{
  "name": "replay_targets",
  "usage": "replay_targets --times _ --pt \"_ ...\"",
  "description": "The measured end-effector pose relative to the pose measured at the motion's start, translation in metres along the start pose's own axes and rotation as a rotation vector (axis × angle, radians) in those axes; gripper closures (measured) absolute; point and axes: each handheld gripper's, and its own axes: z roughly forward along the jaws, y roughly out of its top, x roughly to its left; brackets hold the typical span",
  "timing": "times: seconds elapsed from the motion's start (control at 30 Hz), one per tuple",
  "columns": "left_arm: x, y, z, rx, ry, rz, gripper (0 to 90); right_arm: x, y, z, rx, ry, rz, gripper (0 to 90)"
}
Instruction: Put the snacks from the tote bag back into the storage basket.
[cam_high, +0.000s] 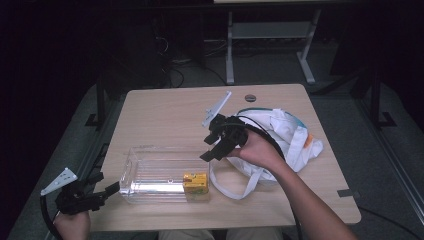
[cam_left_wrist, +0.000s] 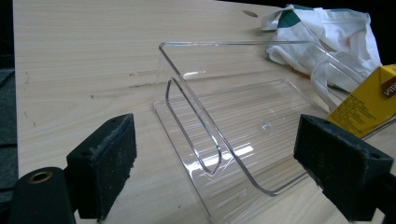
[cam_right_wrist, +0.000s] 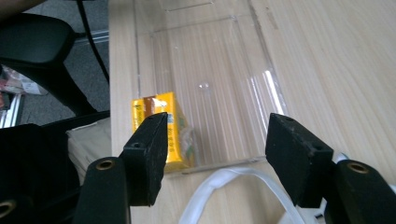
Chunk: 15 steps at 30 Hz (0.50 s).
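Both grippers gape empty — yellow carton stands inside clear bin.

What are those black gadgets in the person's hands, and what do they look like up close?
Each hand holds a black two-jaw gripper. The left gripper and right gripper each carry a grey three-cornered plate on top and trail a black cable. Up close, the jaws end in blocky black pads with a rough, speckled face, fixed by brass-coloured fasteners. The forearms are bare, no sleeves in view.
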Motion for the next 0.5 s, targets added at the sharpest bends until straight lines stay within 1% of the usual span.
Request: replay_targets --times 0.17,0.27,0.3,0.5 --pt "-0.001 0.000 0.001 0.001 -0.002 -0.009 12.8 -0.008 -0.005 -0.005 0.001 -0.023 0.026 37.9" --pt "-0.002 0.000 0.001 0.004 -0.004 -0.008 12.7 -0.013 -0.008 -0.009 -0.001 -0.034 0.033 37.9" --pt "-0.002 0.000 0.001 0.003 -0.003 -0.008 12.8 -0.014 -0.010 -0.011 -0.003 -0.044 0.039 37.9" --pt "-0.002 0.000 0.001 0.006 -0.003 -0.007 12.8 -0.022 -0.016 -0.017 -0.005 -0.061 0.061 37.9"
